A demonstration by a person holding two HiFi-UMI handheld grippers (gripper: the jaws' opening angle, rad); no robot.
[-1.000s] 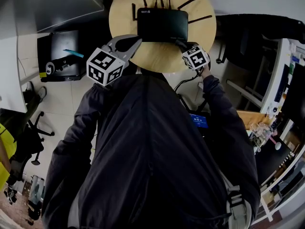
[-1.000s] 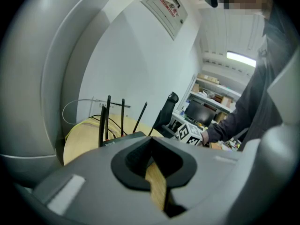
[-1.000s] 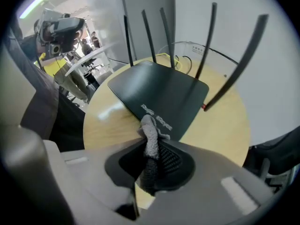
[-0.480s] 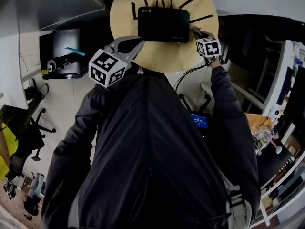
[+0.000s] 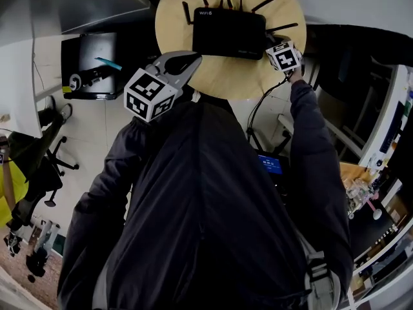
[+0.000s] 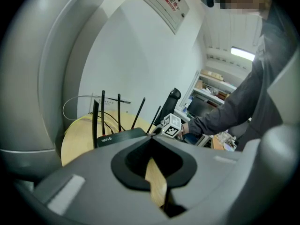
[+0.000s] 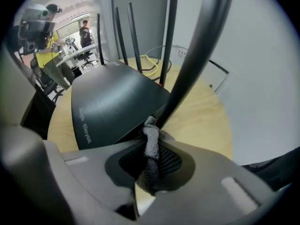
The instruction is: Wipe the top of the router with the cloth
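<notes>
Our left gripper [image 5: 191,61] hovers over the near-left edge of the round wooden table [image 5: 248,82], its jaws pressed together on nothing. The black router [image 5: 229,32] lies flat at the table's middle. At its right corner, by an antenna [image 7: 187,64], our right gripper [image 7: 150,124] pinches the grey cloth [image 7: 151,146]

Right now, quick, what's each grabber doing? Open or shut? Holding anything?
Left gripper: closed, holding nothing.
Right gripper: closed on the grey cloth, at the edge of the router.
</notes>
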